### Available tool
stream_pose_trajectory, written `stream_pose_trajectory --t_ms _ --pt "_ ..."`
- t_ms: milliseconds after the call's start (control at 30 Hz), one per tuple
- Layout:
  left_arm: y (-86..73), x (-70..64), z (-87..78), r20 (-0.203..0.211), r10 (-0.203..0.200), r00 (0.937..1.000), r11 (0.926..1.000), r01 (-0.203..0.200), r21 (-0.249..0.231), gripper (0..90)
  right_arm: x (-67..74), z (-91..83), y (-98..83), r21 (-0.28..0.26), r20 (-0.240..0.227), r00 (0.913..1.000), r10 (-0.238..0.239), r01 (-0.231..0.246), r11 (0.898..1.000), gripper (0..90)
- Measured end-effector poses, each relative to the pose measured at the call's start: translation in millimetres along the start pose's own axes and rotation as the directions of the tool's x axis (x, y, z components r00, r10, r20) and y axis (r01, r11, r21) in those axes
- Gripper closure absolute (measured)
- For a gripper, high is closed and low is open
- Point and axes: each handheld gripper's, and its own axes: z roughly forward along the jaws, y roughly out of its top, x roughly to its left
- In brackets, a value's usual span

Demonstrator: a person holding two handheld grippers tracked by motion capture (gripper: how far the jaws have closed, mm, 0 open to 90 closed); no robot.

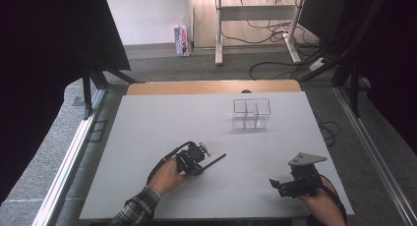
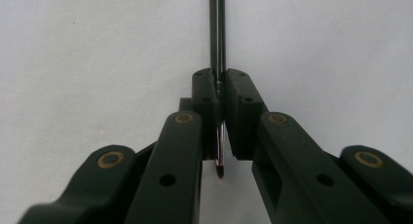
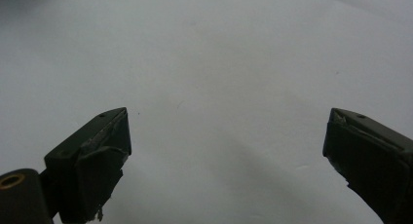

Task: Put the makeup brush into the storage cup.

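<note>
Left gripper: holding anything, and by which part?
Left gripper is shut on a thin black pen, near its tip end. Right gripper holds nothing.

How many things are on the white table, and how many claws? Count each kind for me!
Black pens: 1
Clear divided holders: 1
Claws: 2, the left claw and the right claw
Total: 4

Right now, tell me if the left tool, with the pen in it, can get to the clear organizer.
Probably yes. The left tool grips the pen, and bare white table lies between it and the clear organizer; nothing stands in the path.
</note>
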Motion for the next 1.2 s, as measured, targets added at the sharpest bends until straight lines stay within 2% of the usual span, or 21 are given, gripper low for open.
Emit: stream_pose_trajectory --t_ms 200,433,700,967,1167,1200 --pt "-0.6 -0.4 -9.8 0.036 0.041 0.9985 0.999 -0.04 -0.021 83.9 -0.7 0.1 0.2 0.0 -0.02 0.9998 -0.001 0.001 1.0 3.3" --pt "-4.2 -8.1 -29.9 0.037 0.112 0.993 0.9924 -0.11 -0.055 83.8 1.0 -1.2 1.1 -0.002 -0.038 0.999 -0.022 0.022 1.0 2.7" --pt "-10.4 -20.1 -32.3 0.05 0.166 0.9848 0.9842 -0.162 -0.071 83.7 4.0 -4.4 6.0 -0.024 -0.027 0.9988 -0.041 0.041 0.999 0.0" --pt "-15.1 -33.0 -35.4 0.037 0.232 0.9721 0.9698 -0.228 -0.087 83.7 11.1 -5.0 13.1 -0.044 -0.061 0.9957 -0.07 0.068 0.997 0.0" --pt "-14.3 -41.3 -35.8 0.038 0.289 0.9567 0.9545 -0.284 -0.09 83.7 19.2 -3.7 21.6 -0.044 -0.106 0.9878 -0.114 0.11 0.993 0.0" --pt "-13.9 -42.1 -36.1 0.038 0.306 0.9514 0.9496 -0.301 -0.086 83.7 20.8 -3.4 22.9 -0.043 -0.111 0.9866 -0.12 0.115 0.992 0.4"
